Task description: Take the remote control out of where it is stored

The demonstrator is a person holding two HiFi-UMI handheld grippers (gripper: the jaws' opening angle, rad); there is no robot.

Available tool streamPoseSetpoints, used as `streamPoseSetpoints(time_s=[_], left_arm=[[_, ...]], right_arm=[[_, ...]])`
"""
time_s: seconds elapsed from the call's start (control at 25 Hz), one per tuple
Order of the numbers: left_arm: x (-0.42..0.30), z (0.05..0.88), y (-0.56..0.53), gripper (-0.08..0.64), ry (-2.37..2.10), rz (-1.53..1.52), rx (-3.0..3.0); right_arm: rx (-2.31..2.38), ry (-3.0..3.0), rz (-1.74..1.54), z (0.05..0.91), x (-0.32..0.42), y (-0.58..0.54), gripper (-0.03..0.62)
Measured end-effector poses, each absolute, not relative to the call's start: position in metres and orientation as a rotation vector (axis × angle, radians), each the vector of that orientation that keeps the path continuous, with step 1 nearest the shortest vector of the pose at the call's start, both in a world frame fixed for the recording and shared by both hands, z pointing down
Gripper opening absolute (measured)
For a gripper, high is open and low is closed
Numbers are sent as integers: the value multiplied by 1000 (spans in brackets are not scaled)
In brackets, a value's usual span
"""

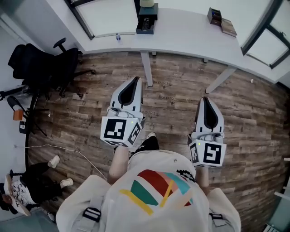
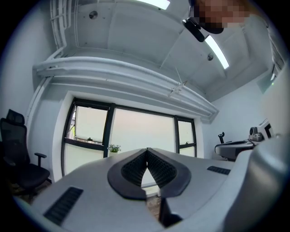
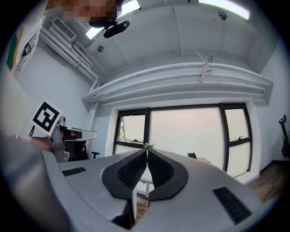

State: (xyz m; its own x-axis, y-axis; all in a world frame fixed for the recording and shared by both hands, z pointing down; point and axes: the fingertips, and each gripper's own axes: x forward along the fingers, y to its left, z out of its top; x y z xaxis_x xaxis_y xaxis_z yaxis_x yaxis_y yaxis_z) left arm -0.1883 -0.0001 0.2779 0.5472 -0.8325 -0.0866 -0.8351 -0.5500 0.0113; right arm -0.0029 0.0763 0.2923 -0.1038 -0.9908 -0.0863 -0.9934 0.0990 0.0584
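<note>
A dark remote control (image 1: 146, 23) rests in a dark blue-grey holder (image 1: 151, 11) on the white desk (image 1: 190, 36) at the far side of the head view. My left gripper (image 1: 135, 81) and right gripper (image 1: 206, 100) are held over the wooden floor, well short of the desk, pointing toward it. Both are shut with nothing between their jaws. In the left gripper view the left gripper (image 2: 147, 150) has its pads touching, and the right gripper (image 3: 147, 152) looks the same in its own view. Both gripper views point up at windows and ceiling, and neither shows the remote.
A small bottle (image 1: 118, 37) stands near the desk's front edge, and books (image 1: 222, 20) lie at its right end. A black office chair (image 1: 45, 63) stands on the left. A person's legs (image 1: 41, 179) are at the lower left, with a white cable (image 1: 68, 152) on the floor.
</note>
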Motion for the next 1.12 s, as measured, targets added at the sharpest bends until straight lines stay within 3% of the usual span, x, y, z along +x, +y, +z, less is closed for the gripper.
streamPoseSetpoints(time_s=[0.32, 0.64, 1.12], left_arm=[[-226, 269, -74, 9, 1390, 132, -2808], [-246, 286, -130, 9, 1431, 44, -2826], [-181, 287, -283, 9, 1572, 76, -2742]], right_arm=[[-2127, 2251, 253, 254, -49, 4, -9], [-2227, 2195, 44, 291, -39, -45, -9], [-2133, 2222, -22, 309, 38, -217, -9]])
